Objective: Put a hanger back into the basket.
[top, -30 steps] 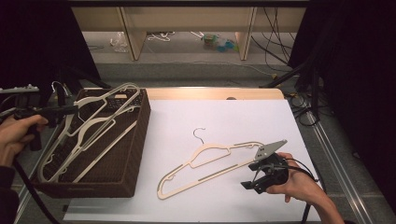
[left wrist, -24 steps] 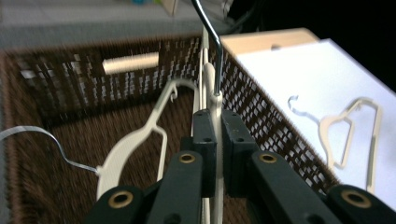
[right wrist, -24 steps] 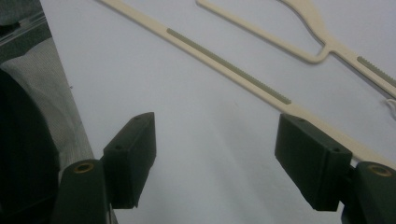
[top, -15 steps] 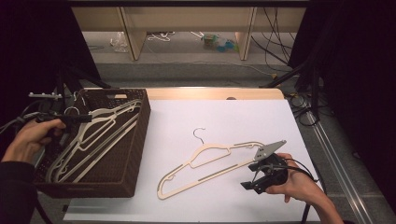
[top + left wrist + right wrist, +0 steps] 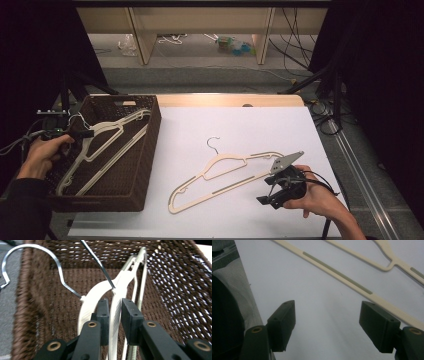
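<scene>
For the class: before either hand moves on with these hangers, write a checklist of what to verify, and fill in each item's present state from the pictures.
1. Cream plastic hanger with a metal hook lowered inside the dark brown woven basket: ok.
2. Left gripper letting go: its jaws have just been opening, with the hanger's arm between the pads; whether they press on it, cannot tell.
3. Second cream hanger in the basket, lying just beside the first: ok.
4. Right gripper open and ready: ok.
5. Cream hanger on the white table, beside the right gripper, not yet between its jaws: not ok.
6. White table bare between that hanger and the basket: ok.
</scene>
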Available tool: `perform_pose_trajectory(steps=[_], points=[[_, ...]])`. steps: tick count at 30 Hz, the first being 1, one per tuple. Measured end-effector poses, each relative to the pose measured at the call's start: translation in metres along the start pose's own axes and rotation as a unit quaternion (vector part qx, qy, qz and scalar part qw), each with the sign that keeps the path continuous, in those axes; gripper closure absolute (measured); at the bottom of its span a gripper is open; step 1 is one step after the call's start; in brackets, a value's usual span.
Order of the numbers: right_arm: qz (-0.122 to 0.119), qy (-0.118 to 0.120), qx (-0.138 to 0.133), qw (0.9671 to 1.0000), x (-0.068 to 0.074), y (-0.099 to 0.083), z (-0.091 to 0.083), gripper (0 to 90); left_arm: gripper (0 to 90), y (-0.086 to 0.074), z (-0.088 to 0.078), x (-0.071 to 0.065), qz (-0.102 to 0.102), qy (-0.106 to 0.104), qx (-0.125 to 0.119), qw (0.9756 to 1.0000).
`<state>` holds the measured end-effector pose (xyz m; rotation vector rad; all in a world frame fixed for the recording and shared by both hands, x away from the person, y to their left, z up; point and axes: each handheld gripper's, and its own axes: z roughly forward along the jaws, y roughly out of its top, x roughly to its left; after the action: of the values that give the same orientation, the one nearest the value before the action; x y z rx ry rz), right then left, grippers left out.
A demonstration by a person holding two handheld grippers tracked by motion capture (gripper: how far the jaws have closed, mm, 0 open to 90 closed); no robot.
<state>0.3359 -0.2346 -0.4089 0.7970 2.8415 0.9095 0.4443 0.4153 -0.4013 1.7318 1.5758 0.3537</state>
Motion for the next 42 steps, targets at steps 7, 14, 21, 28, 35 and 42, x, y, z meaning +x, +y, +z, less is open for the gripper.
perform_pose_trajectory(steps=[7, 14, 21, 28, 35, 42], points=[[0.002, 0.002, 0.000, 1.0000, -0.001, 0.000, 0.002, 30.4, 62.0, 0.000, -0.016, 0.003, -0.018, 0.049, -0.013, 0.9986], [0.001, 0.006, 0.005, 1.0000, -0.001, 0.001, 0.003, 30.3, 54.6, 0.002, -0.037, -0.016, 0.003, 0.029, -0.056, 0.9980], [0.003, -0.002, -0.002, 1.0000, -0.002, 0.001, 0.002, 30.2, 46.5, -0.001, -0.068, -0.062, 0.039, -0.012, -0.129, 0.9908], [0.003, -0.023, -0.023, 0.9995, -0.006, 0.001, 0.000, 27.5, 34.7, -0.022, -0.091, -0.137, 0.120, -0.057, -0.146, 0.9803], [0.009, -0.035, -0.031, 0.9989, -0.007, 0.002, 0.001, 27.3, 28.9, -0.059, -0.082, -0.212, 0.188, -0.129, -0.127, 0.9653], [0.006, -0.038, -0.030, 0.9988, -0.008, 0.002, 0.002, 27.4, 24.1, -0.078, -0.068, -0.251, 0.233, -0.139, -0.101, 0.9573]])
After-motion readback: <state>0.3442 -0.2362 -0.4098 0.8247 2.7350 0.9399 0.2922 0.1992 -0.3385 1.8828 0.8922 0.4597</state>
